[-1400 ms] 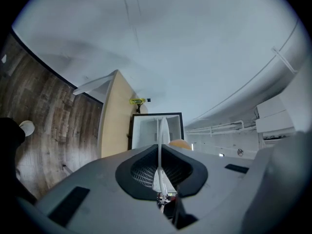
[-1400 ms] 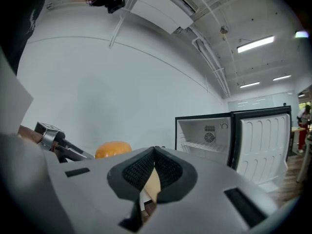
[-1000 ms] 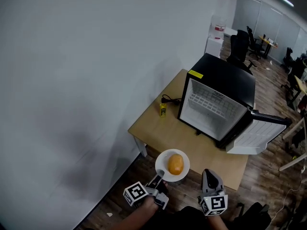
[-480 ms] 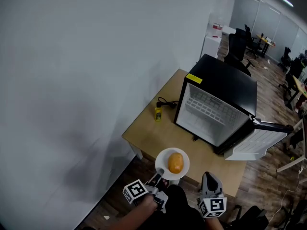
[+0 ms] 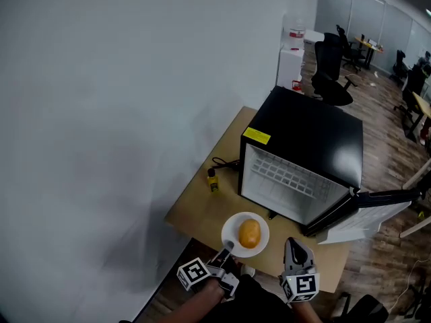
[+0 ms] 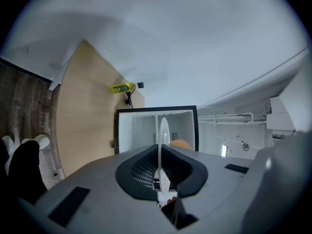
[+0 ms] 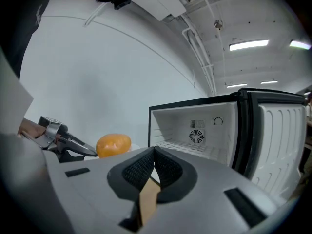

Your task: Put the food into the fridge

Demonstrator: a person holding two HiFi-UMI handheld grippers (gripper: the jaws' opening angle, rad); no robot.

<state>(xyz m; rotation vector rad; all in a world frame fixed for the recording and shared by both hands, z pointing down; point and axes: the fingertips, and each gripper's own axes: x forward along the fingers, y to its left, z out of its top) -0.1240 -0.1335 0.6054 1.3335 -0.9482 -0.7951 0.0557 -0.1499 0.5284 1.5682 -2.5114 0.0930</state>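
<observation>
A white plate [image 5: 236,229] carries a round orange piece of food [image 5: 249,233]. My left gripper [image 5: 227,247] is shut on the plate's near rim and holds it over the front edge of the wooden table [image 5: 202,204]. In the left gripper view the plate [image 6: 163,130] shows edge-on between the jaws of that gripper [image 6: 160,149], with the food [image 6: 181,144] behind it. My right gripper [image 5: 295,243] is shut and empty, to the right of the plate. Straight ahead stands the black mini fridge [image 5: 313,140], its white inside [image 7: 200,130] open and bare.
The fridge door [image 5: 367,210] hangs open to the right. A small yellow object [image 5: 213,180] with a black cable lies on the table left of the fridge. A grey wall runs along the left. Office chairs [image 5: 333,73] and desks stand far behind.
Both grippers and the plate have moved forward towards the fridge. The plate, earlier short of the table's front edge, is now over it. The grip on the plate is unchanged.
</observation>
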